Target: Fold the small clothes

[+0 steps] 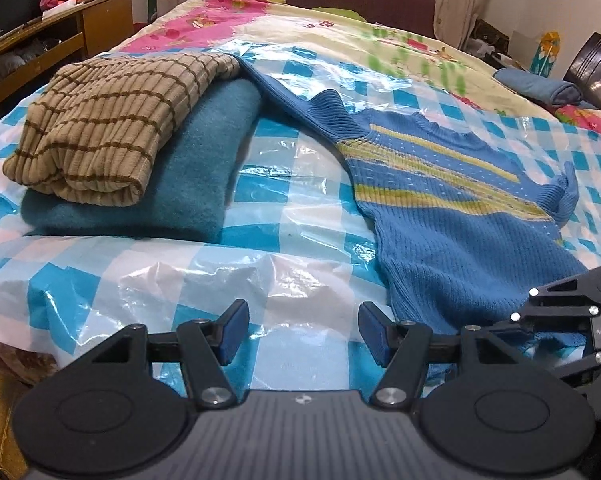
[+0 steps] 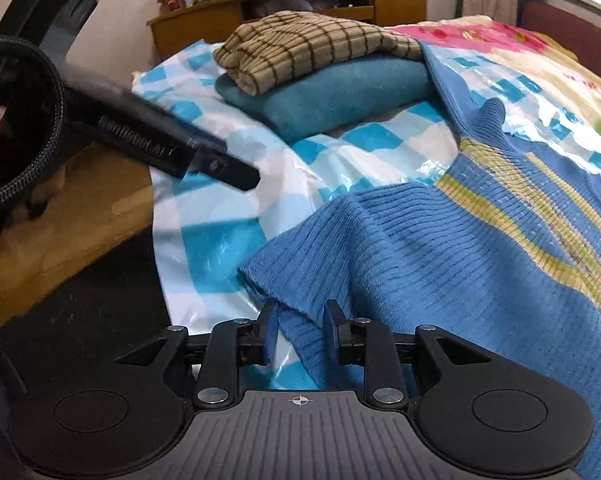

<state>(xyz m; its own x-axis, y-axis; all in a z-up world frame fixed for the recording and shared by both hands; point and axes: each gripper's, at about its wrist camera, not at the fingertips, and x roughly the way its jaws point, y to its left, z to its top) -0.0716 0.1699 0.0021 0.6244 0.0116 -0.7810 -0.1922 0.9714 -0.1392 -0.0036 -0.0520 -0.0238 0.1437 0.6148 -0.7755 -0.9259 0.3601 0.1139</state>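
A blue knitted sweater with yellow-green stripes lies spread on a bed covered by a blue-and-white checked plastic sheet, its hem reaching the sheet's near edge and 1 sleeve stretched toward a stack of 2 folded garments. In that stack, near the sheet's left edge in the left wrist view, a tan ribbed top with brown grid lines rests on a folded teal sweater; the sleeve's far end runs in beside the stack, where it passes out of sight.

The left tool hovers over bare plastic at the near edge of the bed, just beside the sweater's hem, its blue pads standing well apart with nothing between them. The right tool sits at the sweater's near corner. Its jaws are partly open, with a fold of the blue knit lying between them; the pads do not appear to press on it. In the right wrist view, the left tool's dark body crosses the upper left.

Beyond the bed stand a wooden desk and a folded blue cloth near the far right edge.
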